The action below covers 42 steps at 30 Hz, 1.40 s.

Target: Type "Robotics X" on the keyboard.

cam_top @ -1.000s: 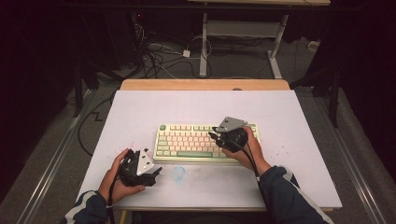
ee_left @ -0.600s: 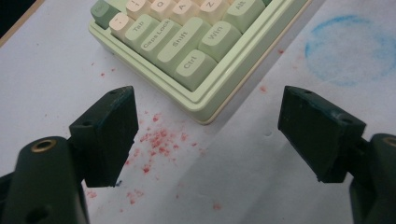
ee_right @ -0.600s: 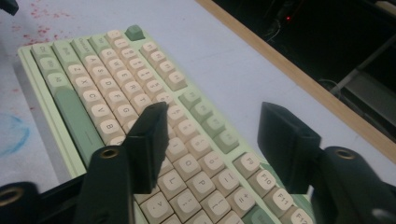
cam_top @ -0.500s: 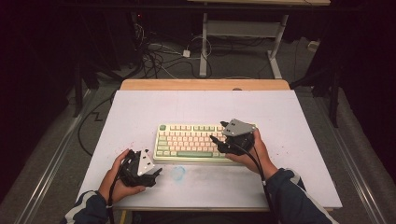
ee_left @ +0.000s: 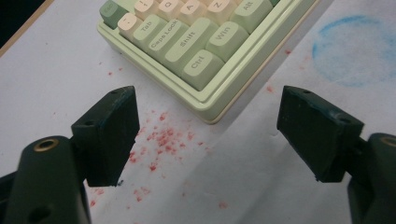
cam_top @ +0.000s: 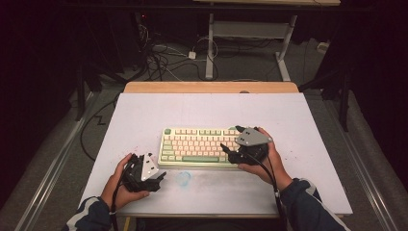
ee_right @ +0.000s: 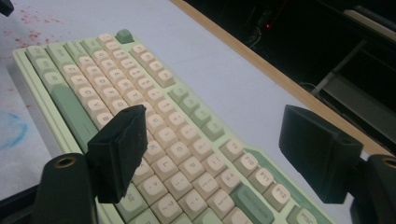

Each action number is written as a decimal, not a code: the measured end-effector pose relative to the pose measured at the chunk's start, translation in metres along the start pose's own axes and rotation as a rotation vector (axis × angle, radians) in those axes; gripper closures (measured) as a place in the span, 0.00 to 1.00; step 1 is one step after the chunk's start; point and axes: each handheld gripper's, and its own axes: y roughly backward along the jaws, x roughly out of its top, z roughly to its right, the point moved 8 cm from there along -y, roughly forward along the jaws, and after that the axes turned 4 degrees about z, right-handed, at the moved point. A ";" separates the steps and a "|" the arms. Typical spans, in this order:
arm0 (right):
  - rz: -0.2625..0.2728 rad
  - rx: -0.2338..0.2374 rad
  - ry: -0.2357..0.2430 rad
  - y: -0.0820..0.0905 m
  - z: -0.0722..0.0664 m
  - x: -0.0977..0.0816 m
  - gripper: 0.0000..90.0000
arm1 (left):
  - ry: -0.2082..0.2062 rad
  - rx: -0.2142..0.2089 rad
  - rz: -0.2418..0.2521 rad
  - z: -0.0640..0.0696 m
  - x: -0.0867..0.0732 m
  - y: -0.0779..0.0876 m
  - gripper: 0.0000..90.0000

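Right gripper (cam_top: 230, 139) is hovering over the keyboard (cam_top: 197, 147), jaws just opening wide, nothing between. Left gripper (cam_top: 156, 179) is idling wide beside it. Keyboard isn't grasped yet.

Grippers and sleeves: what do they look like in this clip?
Both the left gripper and the right gripper are black, each topped by a grey three-cornered plate and trailing a black cable. Their jaws end in blocky black pads beside brass-ringed screw holes. The sleeves are dark blue with white stripes.
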 end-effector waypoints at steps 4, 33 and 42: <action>-0.005 -0.012 0.001 0.007 0.003 -0.007 0.25 | -0.004 -0.001 0.001 0.000 0.000 0.000 0.22; -0.001 -0.133 -0.013 0.072 0.021 -0.066 0.25 | 0.037 0.026 0.034 -0.009 0.014 0.003 0.39; -0.010 -0.126 -0.014 0.086 0.009 -0.081 0.25 | 0.071 -0.001 0.024 -0.009 0.017 0.002 0.54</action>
